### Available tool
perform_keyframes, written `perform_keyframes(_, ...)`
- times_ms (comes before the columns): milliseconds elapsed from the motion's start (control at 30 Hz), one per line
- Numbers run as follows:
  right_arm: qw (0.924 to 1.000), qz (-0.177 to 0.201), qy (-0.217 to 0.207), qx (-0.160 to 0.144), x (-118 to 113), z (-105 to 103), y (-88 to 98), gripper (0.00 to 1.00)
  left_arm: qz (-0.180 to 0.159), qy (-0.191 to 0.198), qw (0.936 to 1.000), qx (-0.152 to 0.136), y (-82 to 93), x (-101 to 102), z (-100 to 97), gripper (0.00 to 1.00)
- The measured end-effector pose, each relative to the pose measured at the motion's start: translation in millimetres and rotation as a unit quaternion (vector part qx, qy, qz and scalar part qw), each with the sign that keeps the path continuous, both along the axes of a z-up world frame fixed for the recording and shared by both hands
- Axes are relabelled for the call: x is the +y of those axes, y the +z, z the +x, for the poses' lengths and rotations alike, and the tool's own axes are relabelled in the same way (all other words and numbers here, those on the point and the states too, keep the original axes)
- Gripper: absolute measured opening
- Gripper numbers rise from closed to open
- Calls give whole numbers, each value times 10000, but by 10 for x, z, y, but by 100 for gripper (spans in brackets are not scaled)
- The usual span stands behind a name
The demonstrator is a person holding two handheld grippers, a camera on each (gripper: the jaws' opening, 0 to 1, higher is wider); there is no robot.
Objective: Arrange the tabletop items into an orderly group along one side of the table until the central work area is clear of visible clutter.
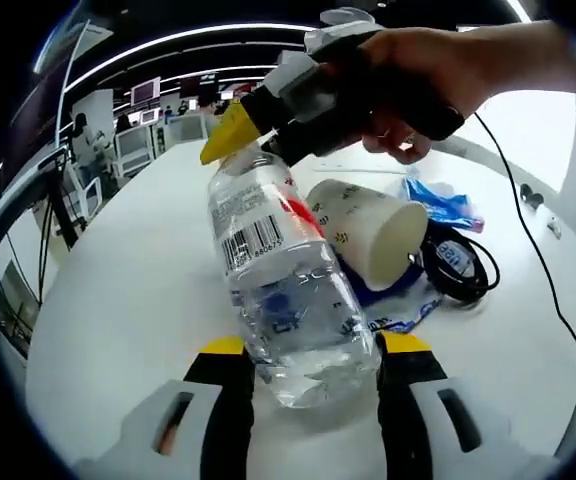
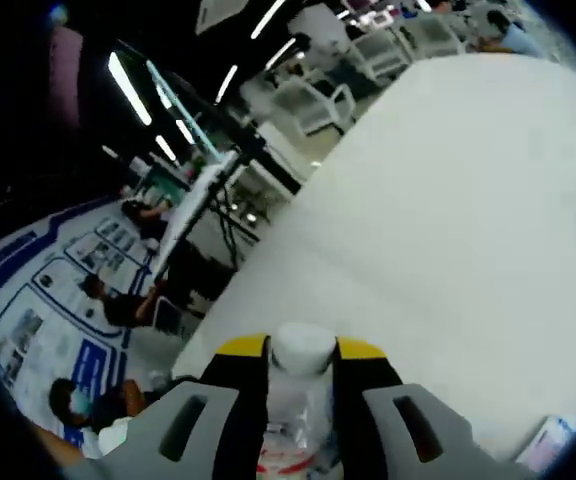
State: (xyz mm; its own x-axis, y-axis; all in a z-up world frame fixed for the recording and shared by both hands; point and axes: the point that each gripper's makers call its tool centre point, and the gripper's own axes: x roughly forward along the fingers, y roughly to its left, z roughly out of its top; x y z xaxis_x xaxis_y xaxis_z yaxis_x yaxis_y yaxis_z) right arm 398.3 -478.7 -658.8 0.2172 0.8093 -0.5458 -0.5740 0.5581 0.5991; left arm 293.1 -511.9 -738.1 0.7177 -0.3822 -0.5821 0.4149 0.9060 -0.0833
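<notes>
Tabletop (image 1: 138,290) stretched white and broad through a lit hall of desks and wall posters. Across it lay a clear water bottle (image 1: 283,290), base pinched by the left gripper (image 1: 313,350), white-capped neck pinched by the right gripper (image 2: 303,350). Beside it a tipped paper cup (image 1: 368,225) touched a blue lanyard (image 1: 408,315). Only a barcode was legible on the bottle's label.

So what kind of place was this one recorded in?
Likely a large open office or lab hall: long ceiling light strips, rows of desks and chairs, and printed wall posters beyond the white table. Both claws grip a water bottle.
</notes>
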Motion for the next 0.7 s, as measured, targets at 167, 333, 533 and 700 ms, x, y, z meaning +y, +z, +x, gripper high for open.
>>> perform_keyframes(167, 9974, -28, 98, -716, 9, -94, 188, 20, -101, 23, 9999, 29, 9, 4, -25, 47)
perform_keyframes(333, 9895, -24, 163, -1437, -4, -290, 371, 20, -573, 159, 9982, 44, 33, 8, -57, 46)
perform_keyframes(533, 9733, 26, 254, -2280, -5, -599, 552, 20, -721, 191, 9972, 84, 41, -8, -124, 45)
perform_keyframes(700, 9533, -50, 488, -2979, -15, -903, 644, 20, -728, 139, 9972, 124, 41, -28, -204, 45)
